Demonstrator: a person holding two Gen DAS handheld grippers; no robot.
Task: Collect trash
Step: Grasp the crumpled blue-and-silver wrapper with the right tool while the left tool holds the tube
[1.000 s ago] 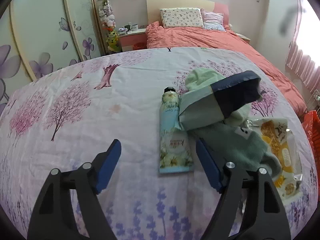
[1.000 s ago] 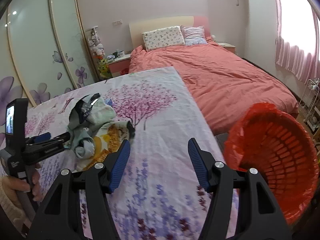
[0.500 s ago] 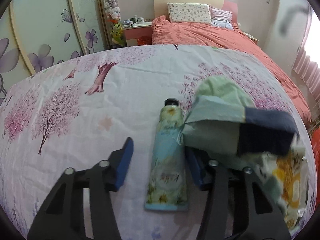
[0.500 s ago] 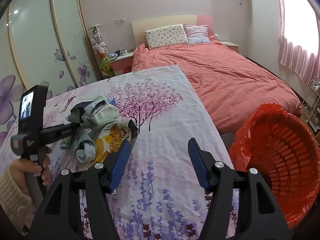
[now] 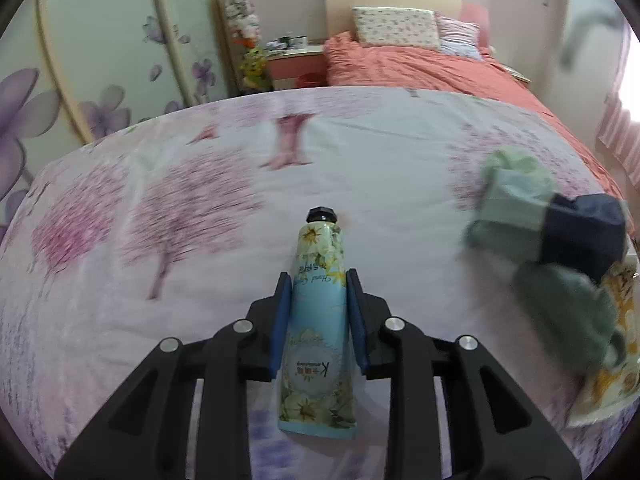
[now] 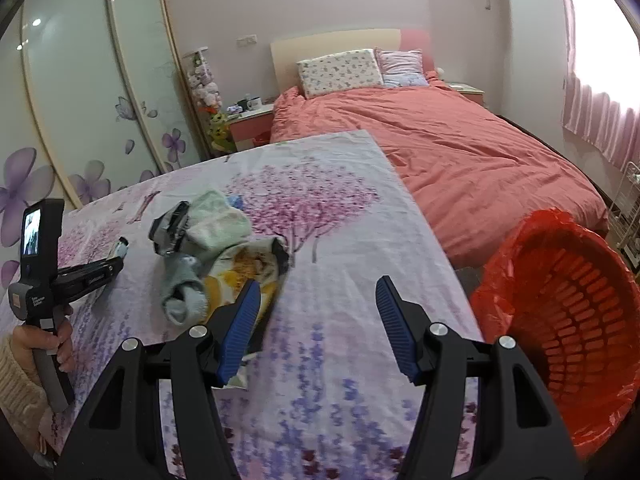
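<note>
My left gripper (image 5: pixel 316 280) is shut on a flowered hand cream tube (image 5: pixel 318 320) with a black cap, lying on the floral cloth (image 5: pixel 160 240). To its right lie green and navy socks (image 5: pixel 552 232) and a yellow snack wrapper (image 5: pixel 616 360). In the right wrist view my right gripper (image 6: pixel 318 292) is open and empty over the cloth (image 6: pixel 360 380). The socks (image 6: pixel 188 256) and the wrapper (image 6: pixel 248 268) lie ahead to its left, the wrapper close by its left finger. The left gripper (image 6: pixel 116 256) shows at far left. A red basket with a red liner (image 6: pixel 568 312) stands on the right.
A bed with a coral cover (image 6: pixel 460 152) lies beyond the table. A pink nightstand (image 6: pixel 252 124) and a flowered wardrobe (image 6: pixel 80 100) stand at the back left. The table's right edge (image 6: pixel 436 240) drops off beside the basket.
My left gripper moved forward and left over the tube and closed on it. The socks now sit further right in its view. My right gripper stayed open and shifted slightly.
</note>
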